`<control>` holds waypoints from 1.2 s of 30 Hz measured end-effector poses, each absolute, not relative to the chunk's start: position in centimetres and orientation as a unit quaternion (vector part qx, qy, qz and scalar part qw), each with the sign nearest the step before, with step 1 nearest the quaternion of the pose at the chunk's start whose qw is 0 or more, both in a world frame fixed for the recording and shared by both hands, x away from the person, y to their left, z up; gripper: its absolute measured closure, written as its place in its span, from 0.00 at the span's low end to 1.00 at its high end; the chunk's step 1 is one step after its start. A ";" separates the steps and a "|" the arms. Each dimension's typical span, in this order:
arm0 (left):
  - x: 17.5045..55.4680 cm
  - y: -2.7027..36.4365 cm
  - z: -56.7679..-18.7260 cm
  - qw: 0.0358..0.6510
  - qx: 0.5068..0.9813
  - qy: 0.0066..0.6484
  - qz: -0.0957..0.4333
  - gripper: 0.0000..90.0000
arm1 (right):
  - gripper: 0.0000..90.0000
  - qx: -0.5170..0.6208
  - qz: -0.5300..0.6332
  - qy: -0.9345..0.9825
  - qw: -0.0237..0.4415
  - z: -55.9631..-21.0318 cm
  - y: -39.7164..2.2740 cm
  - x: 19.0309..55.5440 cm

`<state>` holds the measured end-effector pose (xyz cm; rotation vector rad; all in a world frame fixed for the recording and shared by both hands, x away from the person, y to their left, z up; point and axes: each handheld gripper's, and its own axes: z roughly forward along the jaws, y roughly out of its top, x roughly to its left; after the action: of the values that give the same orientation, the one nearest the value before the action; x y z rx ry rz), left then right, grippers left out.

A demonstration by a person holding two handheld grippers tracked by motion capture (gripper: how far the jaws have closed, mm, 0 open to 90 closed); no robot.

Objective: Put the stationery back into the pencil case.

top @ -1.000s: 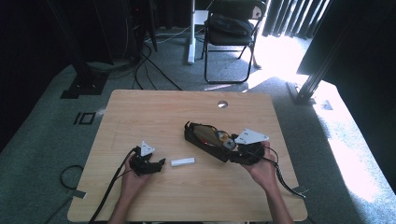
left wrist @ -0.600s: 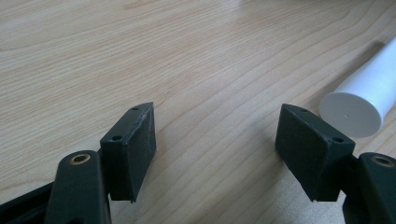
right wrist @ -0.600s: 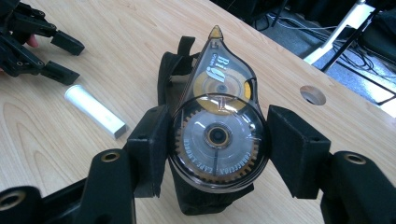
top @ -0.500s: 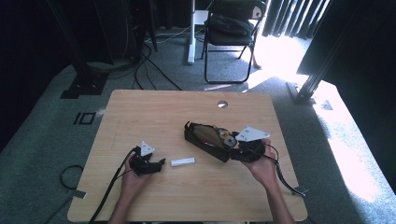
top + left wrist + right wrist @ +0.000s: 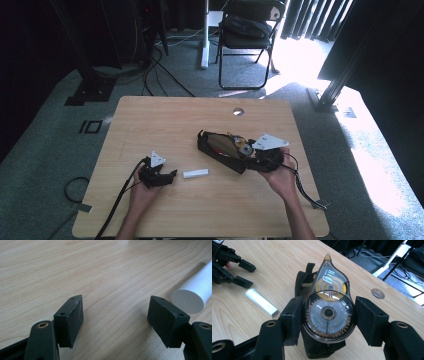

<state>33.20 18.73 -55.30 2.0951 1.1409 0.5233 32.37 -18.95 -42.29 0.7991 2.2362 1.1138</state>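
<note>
A person is working at a pale wooden counter [image 5: 150, 120] with a pair of hand-held tongs, and the black pouch [image 5: 220, 152] near the counter's middle is serving as the landmark. The right tongs [image 5: 328, 322] are gripping a clear teardrop-shaped correction-tape dispenser [image 5: 328, 307] across its round, geared end. Both pads are pressing its sides, and its yellow tip is pointing away from the hand, over the open mouth of the pouch. In the high view the right tongs [image 5: 260, 160] are sitting at the pouch's near-right end, with the dispenser [image 5: 240, 145] lying along the pouch's length.

To the left of the pouch, a short white tube [image 5: 195, 173] is lying flat on the counter, its long axis running roughly left to right. The left tongs [image 5: 167, 177] are resting just to the left of that tube, farther from the pouch, with their jaws standing about half open and nothing between them. In the left gripper view the tube [image 5: 195, 292] is appearing just beyond the right-hand pad, its round end face turned toward the tongs [image 5: 116, 315]. The tube's axis is pointing nearly straight at the jaws rather than lying across them. The left hand is by far the nearer to it, and a grab would likely call for sliding sideways so the pads straddle the tube.
</note>
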 end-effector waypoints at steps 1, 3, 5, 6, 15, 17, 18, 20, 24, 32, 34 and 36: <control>33.2 18.7 -55.3 0.343 0.806 0.439 0.201 0.33 | 0.46 0.295 0.410 0.824 0.256 -42.3 -18.9 32.4; 33.2 18.7 -55.3 0.343 0.806 0.439 0.201 0.33 | 0.46 0.296 0.411 0.823 0.256 -42.2 -18.9 32.4; 33.2 18.7 -55.3 0.343 0.806 0.439 0.201 0.33 | 0.46 0.296 0.412 0.823 0.257 -42.2 -18.9 32.5; 33.2 18.7 -55.3 0.343 0.806 0.439 0.201 0.33 | 0.46 0.296 0.412 0.823 0.256 -42.2 -18.9 32.5; 33.2 18.7 -55.3 0.343 0.806 0.439 0.201 0.33 | 0.46 0.294 0.410 0.824 0.257 -42.0 -18.7 32.7; 33.2 18.7 -55.3 0.343 0.806 0.439 0.201 0.33 | 0.46 0.294 0.411 0.824 0.257 -42.0 -18.7 32.7; 33.2 18.7 -55.3 0.343 0.806 0.439 0.201 0.33 | 0.46 0.294 0.411 0.824 0.257 -41.9 -18.7 32.7; 33.2 18.7 -55.3 0.343 0.806 0.439 0.201 0.33 | 0.46 0.293 0.411 0.824 0.258 -41.8 -18.7 32.8; 33.2 18.7 -55.3 0.343 0.806 0.439 0.201 0.33 | 0.46 0.293 0.411 0.823 0.259 -41.7 -18.6 32.9; 33.2 18.7 -55.3 0.343 0.806 0.439 0.201 0.33 | 0.46 0.295 0.410 0.823 0.260 -41.7 -18.7 33.3; 33.2 18.7 -55.3 0.343 0.806 0.439 0.201 0.33 | 0.46 0.295 0.410 0.823 0.260 -41.7 -18.7 33.4; 33.2 18.7 -55.3 0.343 0.806 0.439 0.201 0.33 | 0.46 0.296 0.410 0.823 0.259 -41.7 -18.7 33.5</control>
<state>33.21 18.72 -55.30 2.0946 1.1409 0.5232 33.52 -18.66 -41.74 0.8031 2.2287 1.1113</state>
